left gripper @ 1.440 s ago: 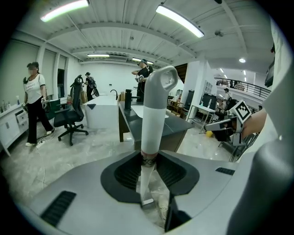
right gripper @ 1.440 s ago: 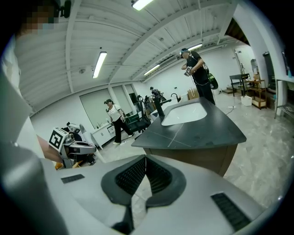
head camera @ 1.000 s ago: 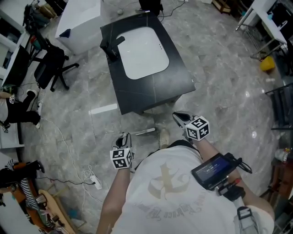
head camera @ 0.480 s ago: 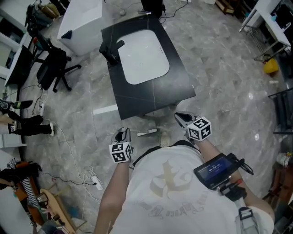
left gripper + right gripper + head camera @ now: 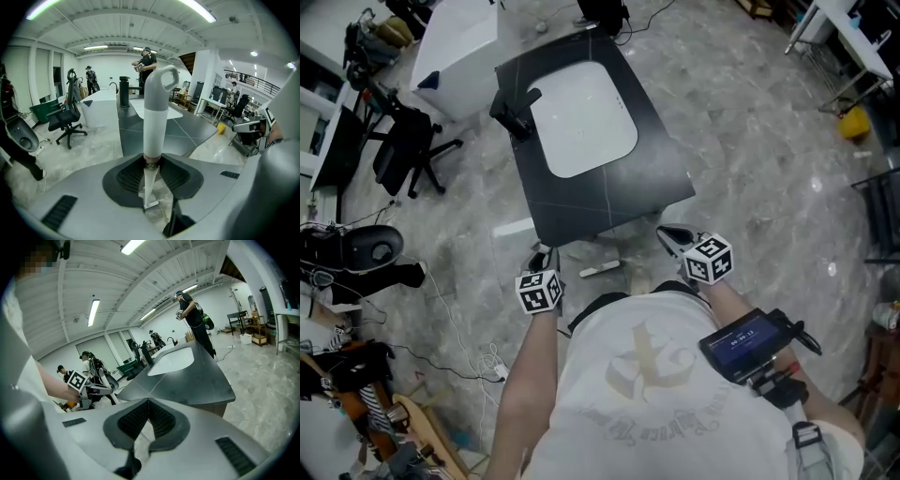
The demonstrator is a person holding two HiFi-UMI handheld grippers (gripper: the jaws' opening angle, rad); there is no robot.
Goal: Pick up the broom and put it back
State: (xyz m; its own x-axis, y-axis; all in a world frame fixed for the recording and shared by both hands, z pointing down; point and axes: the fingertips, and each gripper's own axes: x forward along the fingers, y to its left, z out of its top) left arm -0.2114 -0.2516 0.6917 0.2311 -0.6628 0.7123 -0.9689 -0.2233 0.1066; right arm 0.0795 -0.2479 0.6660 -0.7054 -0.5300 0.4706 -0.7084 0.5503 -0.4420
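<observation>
The broom [image 5: 155, 117] has a fat white handle with a loop on top. It stands straight up, loop toward 12 o'clock, its thin lower part pinched in the left gripper [image 5: 151, 164].

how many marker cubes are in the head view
2. One marker cube sits on the left gripper, below the black table's near left corner; the other is on the right gripper, below its near right corner. No others seem hidden.
</observation>
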